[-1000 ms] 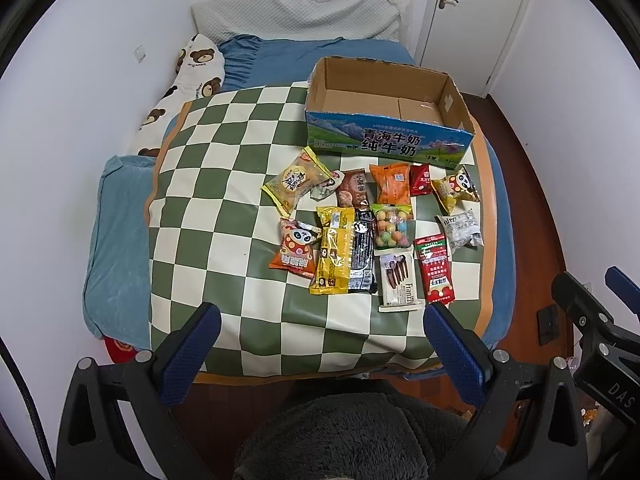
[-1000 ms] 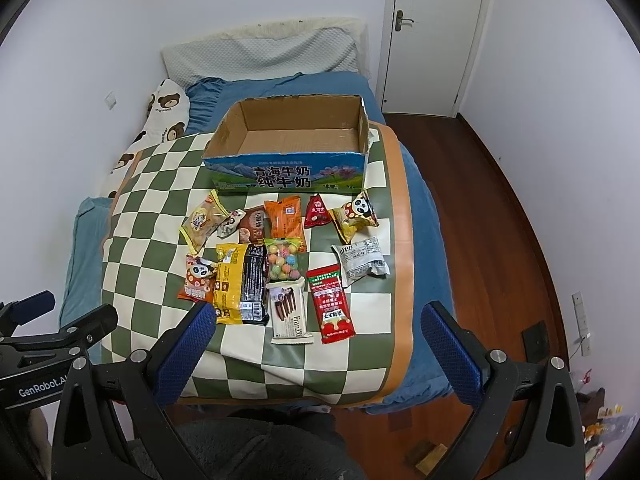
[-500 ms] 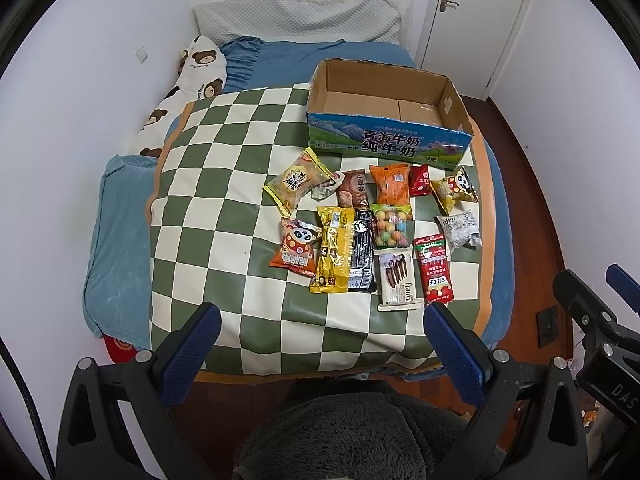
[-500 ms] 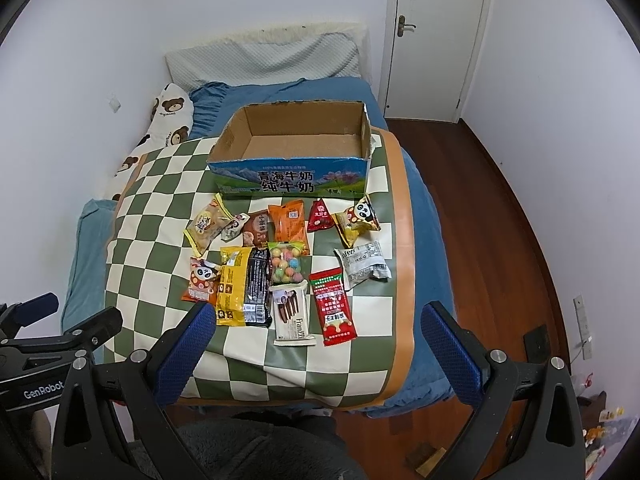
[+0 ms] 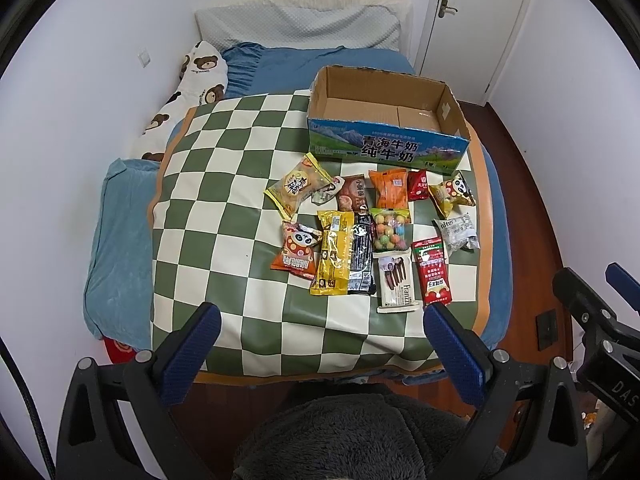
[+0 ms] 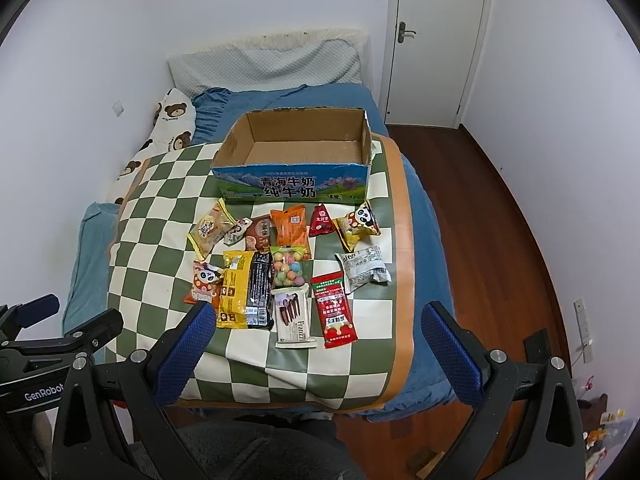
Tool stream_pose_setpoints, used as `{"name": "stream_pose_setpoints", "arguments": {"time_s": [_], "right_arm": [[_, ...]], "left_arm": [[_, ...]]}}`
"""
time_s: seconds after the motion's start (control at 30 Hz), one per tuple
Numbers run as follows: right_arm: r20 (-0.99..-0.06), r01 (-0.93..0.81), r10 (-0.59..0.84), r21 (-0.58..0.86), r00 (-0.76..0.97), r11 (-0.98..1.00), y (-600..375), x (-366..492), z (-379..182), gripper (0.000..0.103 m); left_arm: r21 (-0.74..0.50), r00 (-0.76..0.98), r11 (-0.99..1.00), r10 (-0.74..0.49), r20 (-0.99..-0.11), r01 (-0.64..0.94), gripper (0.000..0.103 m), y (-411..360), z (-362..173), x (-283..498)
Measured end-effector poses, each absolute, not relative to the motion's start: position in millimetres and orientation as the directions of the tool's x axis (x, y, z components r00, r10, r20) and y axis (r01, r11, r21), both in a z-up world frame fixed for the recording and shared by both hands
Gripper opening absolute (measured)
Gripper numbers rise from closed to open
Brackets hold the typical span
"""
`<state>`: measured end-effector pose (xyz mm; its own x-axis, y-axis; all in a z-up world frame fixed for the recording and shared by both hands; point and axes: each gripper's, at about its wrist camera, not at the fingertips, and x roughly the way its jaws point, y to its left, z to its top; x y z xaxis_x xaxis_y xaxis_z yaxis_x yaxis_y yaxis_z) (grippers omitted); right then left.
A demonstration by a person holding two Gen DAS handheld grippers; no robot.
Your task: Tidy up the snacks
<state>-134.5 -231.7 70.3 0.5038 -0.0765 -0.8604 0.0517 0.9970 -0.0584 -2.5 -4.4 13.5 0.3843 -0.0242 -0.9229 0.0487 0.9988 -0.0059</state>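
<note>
- On the green-and-white checkered mat covering the bed, thirteen snack packets lie in a loose cluster toward the right, just near of the cardboard box.
- Far row, left to right: a yellow biscuit bag, a small clear-wrapped sweet, a brown packet, an orange packet, a small red packet, a yellow panda bag.
- Nearer: an orange panda bag, a long yellow packet touching a black packet, a bag of coloured candy balls, a white packet, a white Franzzi wafer pack, a red packet.
- One box, open-topped, blue printed front, nothing inside it.
- Against a second ago, both views sit slightly farther from the bed; the snacks lie as before.
- Left gripper and right gripper hover at the near edge, jaws spread wide, gripping nothing.
</note>
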Motion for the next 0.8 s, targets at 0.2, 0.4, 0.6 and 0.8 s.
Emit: {"name": "stream_pose_setpoints", "arguments": {"time_s": [0.2, 0.4, 0.6, 0.8], "right_arm": [[-0.858, 0.051, -0.070, -0.052, 0.508, 0.997, -232.8, -134.9, 72.6, 0.103], [-0.855, 0.049, -0.068, -0.050, 0.515, 0.998, -232.9, -135.4, 75.4, 0.103], [-0.852, 0.048, -0.062, -0.043, 0.520, 0.998, -235.5, -133.2, 76.7, 0.103], [-0.852, 0.047, -0.055, -0.036, 0.520, 0.998, -234.3, -133.0, 76.0, 0.103]], "left_arm": [[-0.008, 0.386, 0.999, -0.026, -0.922, 0.048, 0.103, -3.6, 12.5, -4.4], [-0.005, 0.391, 0.999, -0.024, -0.920, 0.048, 0.103, -5.5, 15.4, -2.0], [-0.005, 0.394, 0.999, -0.024, -0.919, 0.048, 0.103, -8.0, 24.8, 4.4], [-0.009, 0.395, 0.999, -0.027, -0.918, 0.047, 0.103, -7.2, 24.8, 2.7]]}}
